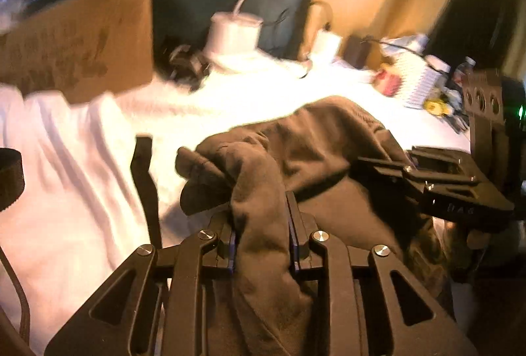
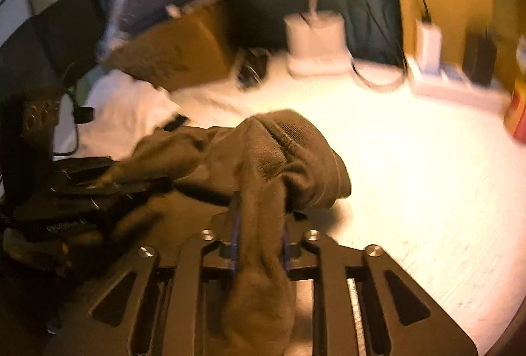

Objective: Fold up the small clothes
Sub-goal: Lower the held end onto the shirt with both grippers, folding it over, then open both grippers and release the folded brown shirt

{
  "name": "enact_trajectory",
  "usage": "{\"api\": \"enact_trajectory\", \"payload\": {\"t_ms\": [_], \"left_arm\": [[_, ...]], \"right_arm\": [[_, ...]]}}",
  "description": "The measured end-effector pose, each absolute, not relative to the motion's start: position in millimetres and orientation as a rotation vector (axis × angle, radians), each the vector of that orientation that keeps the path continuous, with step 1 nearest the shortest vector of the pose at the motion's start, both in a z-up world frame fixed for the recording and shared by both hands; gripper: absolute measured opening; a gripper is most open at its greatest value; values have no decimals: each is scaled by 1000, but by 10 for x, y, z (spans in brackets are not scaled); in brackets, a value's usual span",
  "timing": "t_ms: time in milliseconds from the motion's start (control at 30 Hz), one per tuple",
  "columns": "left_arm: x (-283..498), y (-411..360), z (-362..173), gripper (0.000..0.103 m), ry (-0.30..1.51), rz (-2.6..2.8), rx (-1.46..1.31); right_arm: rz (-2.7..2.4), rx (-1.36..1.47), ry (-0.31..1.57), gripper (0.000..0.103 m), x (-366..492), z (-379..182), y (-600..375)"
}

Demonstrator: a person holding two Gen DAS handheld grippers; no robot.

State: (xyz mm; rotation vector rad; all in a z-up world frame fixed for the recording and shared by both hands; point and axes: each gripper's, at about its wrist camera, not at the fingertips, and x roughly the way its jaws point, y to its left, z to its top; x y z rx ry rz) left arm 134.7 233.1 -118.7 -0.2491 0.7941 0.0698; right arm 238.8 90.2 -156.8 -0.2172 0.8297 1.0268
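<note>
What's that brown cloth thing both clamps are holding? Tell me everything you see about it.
The brown garment looks like soft knit fabric, with a ribbed band along one bunched edge. It is crumpled, not flat or folded. The left gripper and right gripper each pinch a fold of it, fabric trailing back between the fingers. Its middle sags over the white tabletop; blur hides what garment it is.

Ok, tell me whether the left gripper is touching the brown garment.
Touching. The left wrist view shows the left gripper shut on a fold of the brown garment, with cloth pinched between both fingers and trailing back toward the camera.
</note>
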Motion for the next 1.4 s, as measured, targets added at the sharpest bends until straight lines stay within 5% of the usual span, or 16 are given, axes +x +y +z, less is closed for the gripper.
{"api": "enact_trajectory", "payload": {"t_ms": [100, 967, 1000, 1100, 1400], "left_arm": [[1374, 2484, -1225, 24, 815, 116, -301], [1485, 2547, -859, 32, 782, 186, -99], [1435, 2491, -820, 33, 773, 171, -94], [1331, 2382, -778, 60, 765, 148, -88], [1060, 2187, -1035, 61, 858, 139, -78]], "right_arm": [[1029, -163, 882, 40, 2512, -1608, 843], [788, -183, 833, 40, 2816, -1552, 660], [786, -182, 830, 40, 2805, -1548, 646], [793, -189, 822, 51, 2730, -1534, 589], [815, -218, 816, 54, 2439, -1533, 461]]}}
